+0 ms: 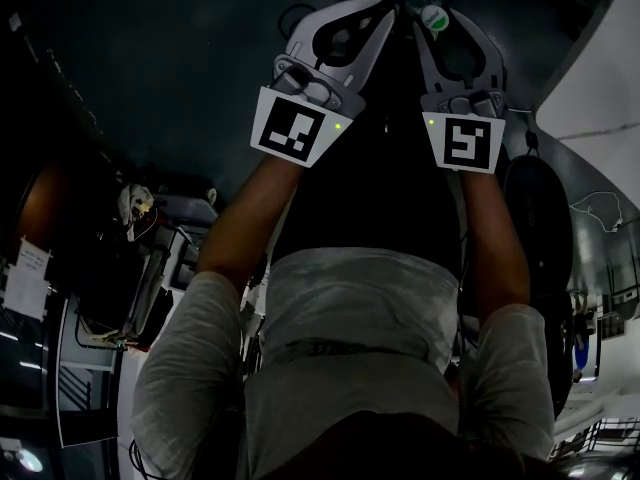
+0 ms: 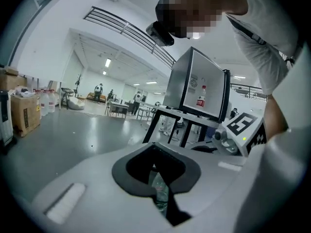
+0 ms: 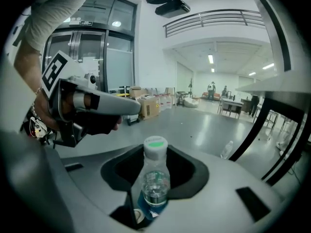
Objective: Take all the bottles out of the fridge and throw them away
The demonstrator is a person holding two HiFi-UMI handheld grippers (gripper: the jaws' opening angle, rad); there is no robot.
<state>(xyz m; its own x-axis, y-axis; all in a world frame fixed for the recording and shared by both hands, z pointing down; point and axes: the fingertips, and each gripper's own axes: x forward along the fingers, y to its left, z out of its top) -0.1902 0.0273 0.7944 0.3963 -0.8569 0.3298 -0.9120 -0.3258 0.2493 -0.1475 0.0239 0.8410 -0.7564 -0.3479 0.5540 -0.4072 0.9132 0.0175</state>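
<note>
Clamping clear plastic bottle with green-topped white cap (image 3: 154, 188) in right tongs (image 3: 156, 154), cap pointing forward along jaws, while pinching second clear ribbed bottle (image 2: 160, 195) in left tongs (image 2: 154, 148) close alongside.

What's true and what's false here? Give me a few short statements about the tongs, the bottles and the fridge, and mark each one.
1. The right tongs grip a green-capped bottle. True.
2. The left tongs are empty. False: a clear bottle sits clamped between the jaws.
3. The fridge stands on the floor. False: it stands up on a black-legged table.
4. A loose bottle lies on the floor. True.
5. The green-capped bottle has a red label. False: its label is blue.
</note>
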